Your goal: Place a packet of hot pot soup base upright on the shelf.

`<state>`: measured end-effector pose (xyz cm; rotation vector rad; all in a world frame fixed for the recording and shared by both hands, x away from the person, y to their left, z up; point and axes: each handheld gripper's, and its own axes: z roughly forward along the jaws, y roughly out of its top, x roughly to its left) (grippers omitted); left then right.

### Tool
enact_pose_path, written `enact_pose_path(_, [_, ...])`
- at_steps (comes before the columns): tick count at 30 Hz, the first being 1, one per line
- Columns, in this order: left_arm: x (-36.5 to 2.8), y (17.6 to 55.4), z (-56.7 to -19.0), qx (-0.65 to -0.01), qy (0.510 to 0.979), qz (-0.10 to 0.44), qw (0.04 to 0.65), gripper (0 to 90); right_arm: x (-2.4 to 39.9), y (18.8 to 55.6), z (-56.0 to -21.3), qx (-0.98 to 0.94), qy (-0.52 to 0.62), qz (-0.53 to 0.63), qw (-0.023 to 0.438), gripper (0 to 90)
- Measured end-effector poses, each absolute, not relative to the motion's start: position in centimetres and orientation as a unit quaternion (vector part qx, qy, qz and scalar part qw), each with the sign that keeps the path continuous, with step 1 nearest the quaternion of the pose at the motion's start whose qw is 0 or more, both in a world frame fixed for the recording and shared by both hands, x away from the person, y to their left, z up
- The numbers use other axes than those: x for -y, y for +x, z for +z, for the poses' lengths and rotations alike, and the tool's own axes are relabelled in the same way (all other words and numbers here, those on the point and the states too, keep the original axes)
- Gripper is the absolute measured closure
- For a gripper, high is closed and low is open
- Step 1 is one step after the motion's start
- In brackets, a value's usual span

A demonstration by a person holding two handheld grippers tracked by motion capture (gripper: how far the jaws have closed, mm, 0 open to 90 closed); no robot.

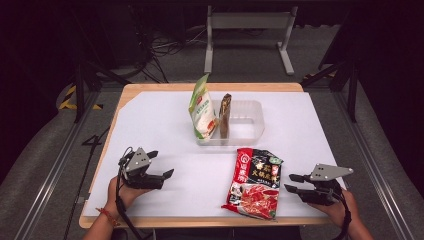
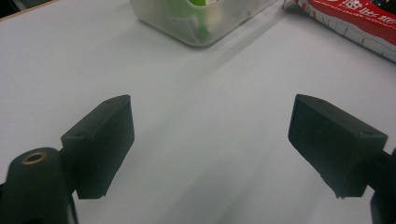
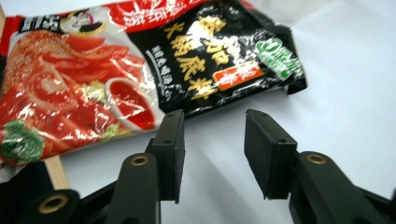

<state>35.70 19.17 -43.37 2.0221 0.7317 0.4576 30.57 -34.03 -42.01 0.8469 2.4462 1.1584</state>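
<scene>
A red and black sauce packet (image 1: 255, 182) lies flat on the white table near the front edge, and fills the upper part of the right gripper view as packet (image 3: 140, 70). My right gripper (image 1: 292, 183) rests just right of it, jaws apart, nothing between them (image 3: 212, 149). My left gripper (image 1: 160, 164) sits at the front left, jaws wide open over bare table (image 2: 210, 140). A clear plastic tray (image 1: 247, 125) stands mid-table with a green and white pouch (image 1: 201, 107) and a dark packet (image 1: 225, 116) upright in its left end.
The white sheet (image 1: 150, 120) covers a wooden tabletop. A grey metal stand (image 1: 247, 22) is on the floor beyond the far edge. Dark frame legs flank the table on both sides.
</scene>
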Motion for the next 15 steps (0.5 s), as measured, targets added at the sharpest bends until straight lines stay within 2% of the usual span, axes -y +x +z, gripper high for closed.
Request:
enact_pose_path(3, [-19.1,35.6,-43.4,-0.294,0.821,0.185,0.454,15.2,33.9,31.1,-42.0,-0.847,0.301,0.409,0.153,53.4])
enact_pose_path(6, [-19.1,35.7,-43.4,-0.295,0.820,0.186,0.453,15.2,33.7,31.7,-41.9,-0.844,0.303,0.414,0.153,54.8])
enact_pose_path(15, [-18.8,35.7,-43.4,-0.293,0.822,0.186,0.452,14.8,33.2,34.9,-41.6,-0.825,0.344,0.422,0.154,47.0])
